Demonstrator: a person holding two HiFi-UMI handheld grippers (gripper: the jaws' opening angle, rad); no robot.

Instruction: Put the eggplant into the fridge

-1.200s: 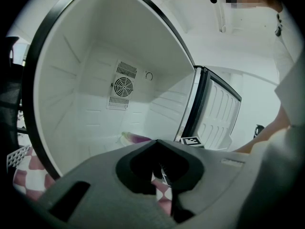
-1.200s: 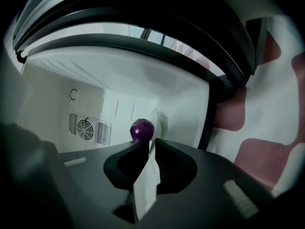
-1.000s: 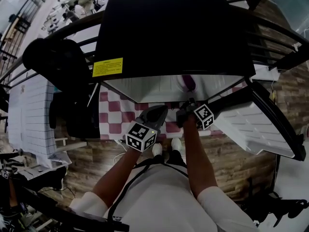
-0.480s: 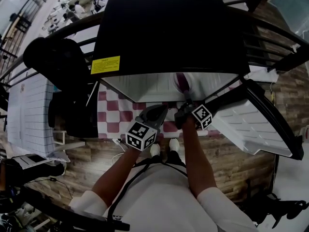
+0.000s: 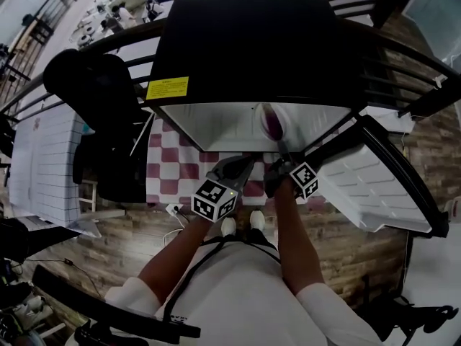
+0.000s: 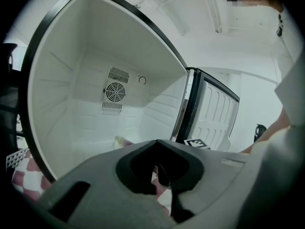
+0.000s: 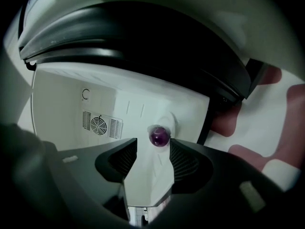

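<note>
The eggplant (image 7: 158, 136) already lies on the fridge (image 5: 216, 125) floor beyond the right gripper (image 7: 153, 146), whose 2 jaws have just spread wide around nothing, so pull it straight back without nudging, while the left gripper (image 6: 157, 165) waits, jaws together and empty.

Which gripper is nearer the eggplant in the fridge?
Right. The right gripper sits just in front of the eggplant, jaws just opened, nothing between them; the left gripper is farther back, off to the eggplant's left.
</note>
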